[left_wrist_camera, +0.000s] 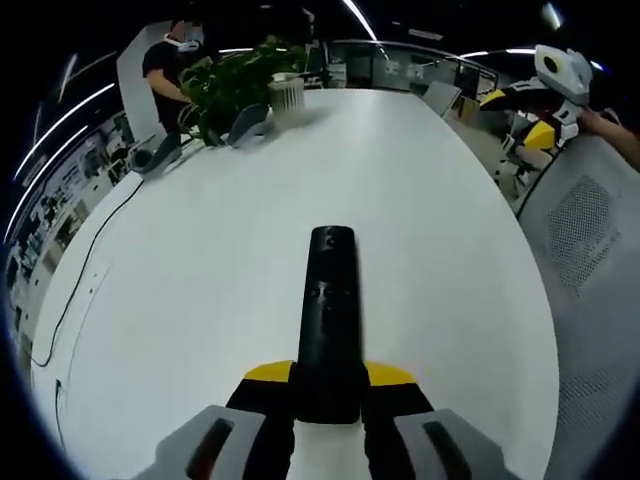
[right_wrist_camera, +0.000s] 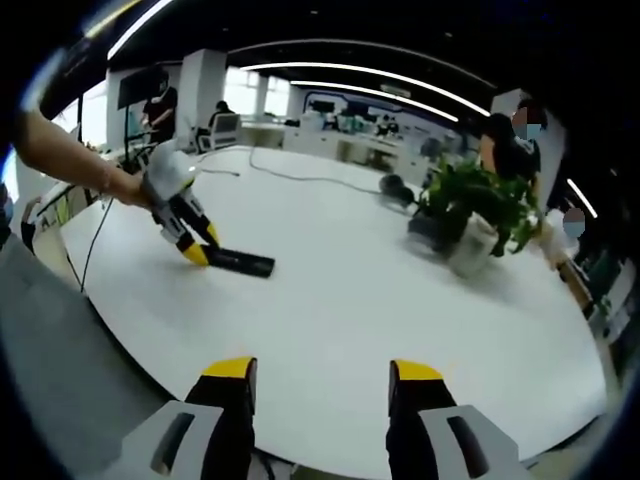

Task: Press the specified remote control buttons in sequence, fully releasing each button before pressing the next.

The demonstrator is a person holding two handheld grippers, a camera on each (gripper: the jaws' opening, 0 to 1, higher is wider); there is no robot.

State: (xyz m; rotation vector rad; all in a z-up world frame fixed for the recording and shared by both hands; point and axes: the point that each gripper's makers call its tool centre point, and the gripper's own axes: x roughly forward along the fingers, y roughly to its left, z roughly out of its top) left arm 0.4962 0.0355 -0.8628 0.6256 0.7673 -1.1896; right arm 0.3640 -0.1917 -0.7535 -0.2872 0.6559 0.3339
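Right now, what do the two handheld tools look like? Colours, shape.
Left tool: two light grey jaw bodies with dark slots, black inner faces, yellow tips. Right tool: same build, grey bodies, black fingers capped yellow. Seen from the right gripper view, the left tool has a pale grey rounded housing.

White table (left_wrist_camera: 180,300) bearing a potted plant (left_wrist_camera: 240,85), a black cable (left_wrist_camera: 95,250); person (left_wrist_camera: 170,60) standing behind

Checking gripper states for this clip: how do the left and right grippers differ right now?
The left gripper is shut on the black remote, held out over the white table; the right gripper is open and holds nothing. The left sits over the tabletop, while the right hovers near the table's edge, apart from the remote. Both have yellow-tipped fingers.
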